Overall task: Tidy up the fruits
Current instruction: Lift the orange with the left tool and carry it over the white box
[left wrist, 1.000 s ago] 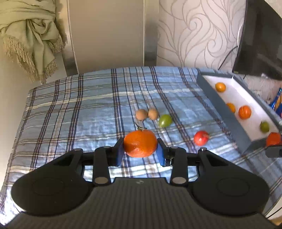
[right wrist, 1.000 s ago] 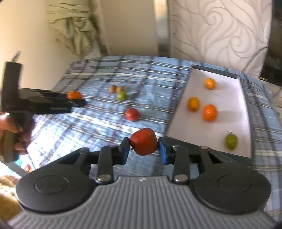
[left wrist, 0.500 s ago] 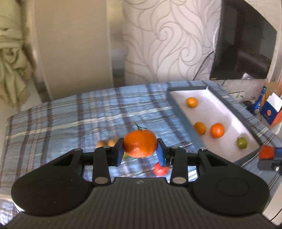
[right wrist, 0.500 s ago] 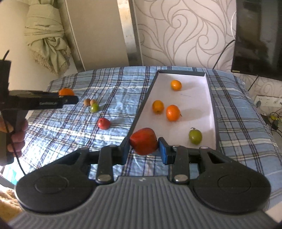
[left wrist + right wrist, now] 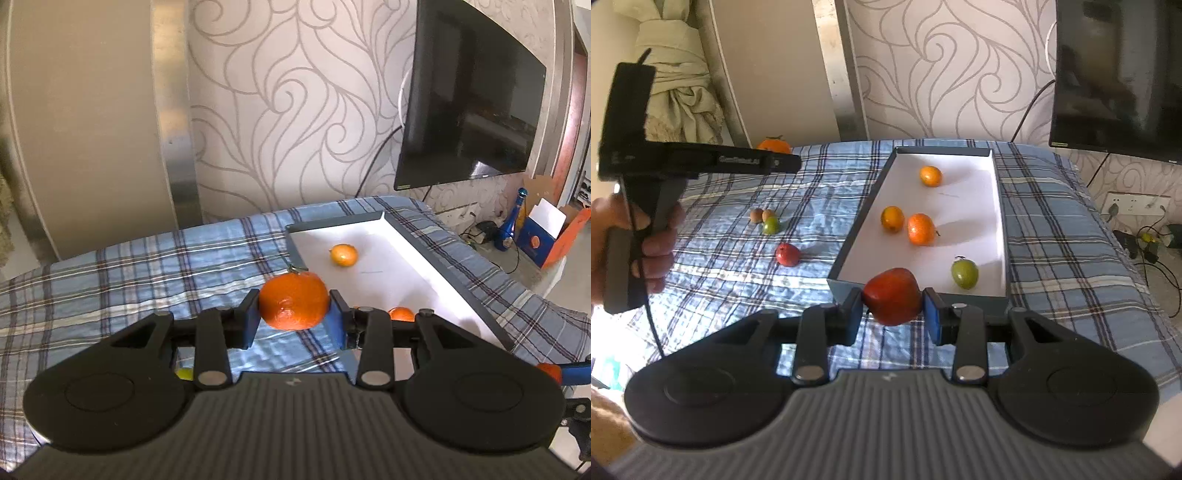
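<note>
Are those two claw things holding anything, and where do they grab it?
Yes. The left gripper pinches an orange mandarin by its sides; the right gripper pinches a red fruit likewise.

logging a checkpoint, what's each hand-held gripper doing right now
Left hand-held gripper: closed on the orange mandarin.
Right hand-held gripper: closed on the red fruit.

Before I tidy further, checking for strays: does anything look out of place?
Yes. Four fruits lie loose on the plaid cloth outside the tray: a red one, a green one, two small brown ones.
</note>
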Action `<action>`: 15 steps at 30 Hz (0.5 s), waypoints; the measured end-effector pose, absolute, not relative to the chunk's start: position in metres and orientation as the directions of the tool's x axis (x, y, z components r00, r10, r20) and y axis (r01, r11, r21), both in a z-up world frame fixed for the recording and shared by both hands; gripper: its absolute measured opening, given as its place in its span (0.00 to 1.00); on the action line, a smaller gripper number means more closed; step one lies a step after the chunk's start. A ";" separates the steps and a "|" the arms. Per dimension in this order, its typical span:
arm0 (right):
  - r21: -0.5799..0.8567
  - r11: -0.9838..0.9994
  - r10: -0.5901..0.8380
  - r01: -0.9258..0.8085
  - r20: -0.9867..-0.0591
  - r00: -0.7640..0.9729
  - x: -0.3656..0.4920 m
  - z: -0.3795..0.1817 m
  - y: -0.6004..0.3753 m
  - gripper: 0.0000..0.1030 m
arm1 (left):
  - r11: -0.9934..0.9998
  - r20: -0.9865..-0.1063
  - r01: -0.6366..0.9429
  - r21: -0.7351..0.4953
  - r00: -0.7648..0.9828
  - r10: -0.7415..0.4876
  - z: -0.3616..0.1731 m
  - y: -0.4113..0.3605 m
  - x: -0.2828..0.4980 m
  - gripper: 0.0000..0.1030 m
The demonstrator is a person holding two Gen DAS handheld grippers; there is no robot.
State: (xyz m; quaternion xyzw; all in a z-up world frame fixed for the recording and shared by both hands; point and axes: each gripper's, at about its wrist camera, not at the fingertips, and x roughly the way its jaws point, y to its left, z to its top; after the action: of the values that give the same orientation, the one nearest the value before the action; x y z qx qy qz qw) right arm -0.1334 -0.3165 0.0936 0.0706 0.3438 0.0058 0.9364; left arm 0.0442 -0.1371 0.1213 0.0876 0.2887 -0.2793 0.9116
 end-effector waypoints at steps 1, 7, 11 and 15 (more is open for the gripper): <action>0.135 0.990 0.057 0.040 -0.643 0.764 -0.135 0.094 -0.317 0.37 | 0.826 -0.577 0.564 -0.002 0.674 -0.462 0.120 -0.141 0.045 0.42; 0.139 0.990 0.064 0.031 -0.628 0.775 -0.141 0.096 -0.321 0.37 | 0.802 -0.582 0.597 0.006 0.654 -0.483 0.113 -0.169 0.055 0.42; 0.130 0.991 0.064 0.022 -0.622 0.780 -0.145 0.098 -0.320 0.37 | 0.787 -0.581 0.618 0.000 0.640 -0.503 0.110 -0.188 0.063 0.42; 0.119 0.992 0.042 0.041 -0.618 0.785 -0.150 0.101 -0.326 0.37 | 0.770 -0.577 0.638 -0.007 0.626 -0.524 0.110 -0.206 0.068 0.42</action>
State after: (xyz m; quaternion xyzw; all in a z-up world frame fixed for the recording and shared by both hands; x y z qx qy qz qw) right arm -0.1497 -0.3258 0.1008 0.0631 0.3281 0.0002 0.9425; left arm 0.0676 -0.2061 0.1101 0.0994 0.2859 -0.3243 0.8962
